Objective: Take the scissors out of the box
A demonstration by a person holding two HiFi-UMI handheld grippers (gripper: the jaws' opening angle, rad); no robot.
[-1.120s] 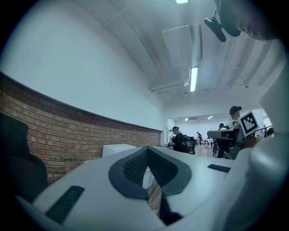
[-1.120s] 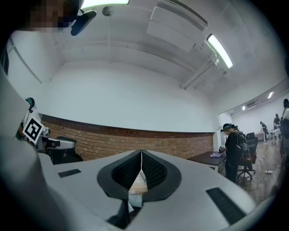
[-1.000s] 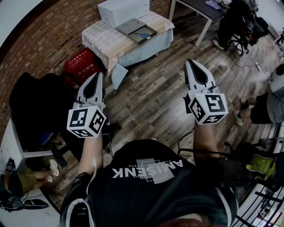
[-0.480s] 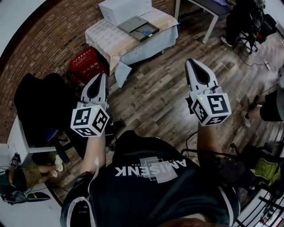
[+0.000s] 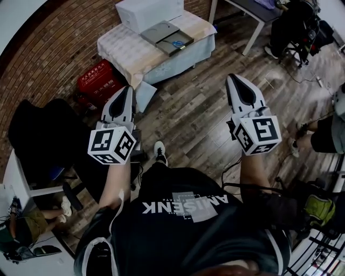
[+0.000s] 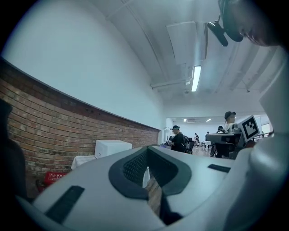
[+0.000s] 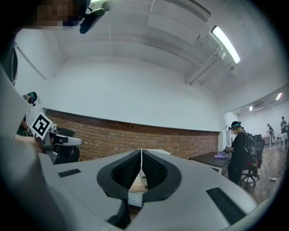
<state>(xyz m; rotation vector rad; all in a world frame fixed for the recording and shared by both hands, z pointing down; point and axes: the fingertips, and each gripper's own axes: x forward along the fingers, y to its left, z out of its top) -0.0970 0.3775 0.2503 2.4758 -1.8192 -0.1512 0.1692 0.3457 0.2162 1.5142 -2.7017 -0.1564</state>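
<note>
The scissors (image 5: 176, 44), blue-handled, lie in a flat grey open box (image 5: 164, 35) on a cloth-covered table (image 5: 129, 51) at the far end of the head view. Both grippers hang over the wooden floor, well short of that table, and point level towards it. My left gripper (image 5: 129, 88) is shut with nothing between its jaws; its own view shows the closed pads (image 6: 135, 167) and the table's white box (image 6: 112, 147) beyond. My right gripper (image 5: 232, 77) is also shut and empty, its pads (image 7: 151, 170) meeting in a thin line.
A large white box (image 5: 149, 13) stands on the table behind the grey box. A red crate (image 5: 97, 81) sits on the floor left of the table, and a black chair (image 5: 46, 135) lies further left. A desk (image 5: 245, 8) and standing people (image 7: 238, 151) are at the right.
Both grippers have moved forward over the floor towards the table, staying shut. A shoe has stepped into view below them.
</note>
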